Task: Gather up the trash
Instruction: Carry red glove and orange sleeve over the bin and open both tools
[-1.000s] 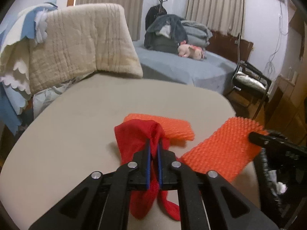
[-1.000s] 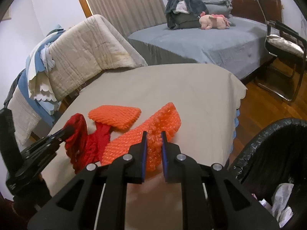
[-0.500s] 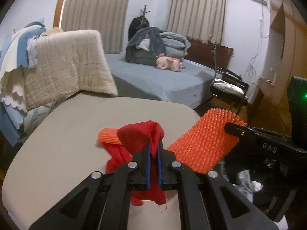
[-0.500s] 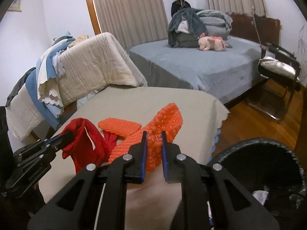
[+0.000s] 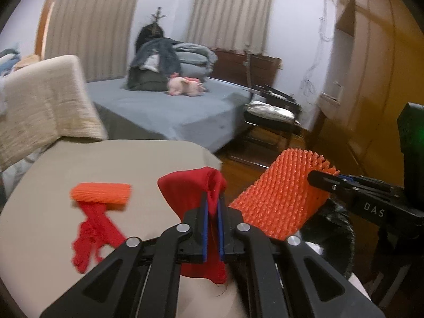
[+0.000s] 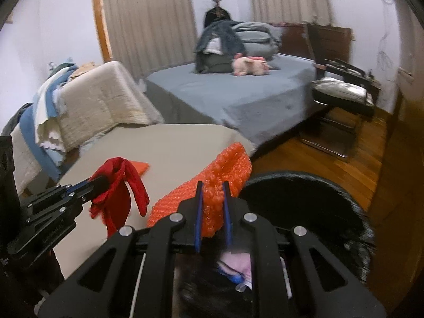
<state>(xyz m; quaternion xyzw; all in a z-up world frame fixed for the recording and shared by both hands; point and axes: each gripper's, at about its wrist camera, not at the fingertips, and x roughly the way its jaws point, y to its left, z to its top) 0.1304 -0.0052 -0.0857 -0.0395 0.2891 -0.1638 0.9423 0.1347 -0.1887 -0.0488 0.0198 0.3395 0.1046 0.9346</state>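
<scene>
My left gripper (image 5: 212,206) is shut on a red cloth (image 5: 193,185) and holds it above the beige table (image 5: 53,175); it also shows in the right wrist view (image 6: 116,188). My right gripper (image 6: 213,188) is shut on an orange bubble-wrap sheet (image 6: 225,167), also seen in the left wrist view (image 5: 281,201), held over the rim of a black-lined trash bin (image 6: 312,206). A second orange piece (image 5: 102,192) and a red rag (image 5: 92,230) lie on the table.
The bin holds several scraps, one pink (image 6: 238,262). A quilt-draped chair (image 5: 39,100) stands behind the table. A grey bed (image 6: 238,95) and a black chair (image 6: 344,92) stand beyond on the wood floor.
Both grippers have lifted their loads off the table and swung right. The orange bubble wrap now hangs over the bin's rim. A red rag stayed on the table.
</scene>
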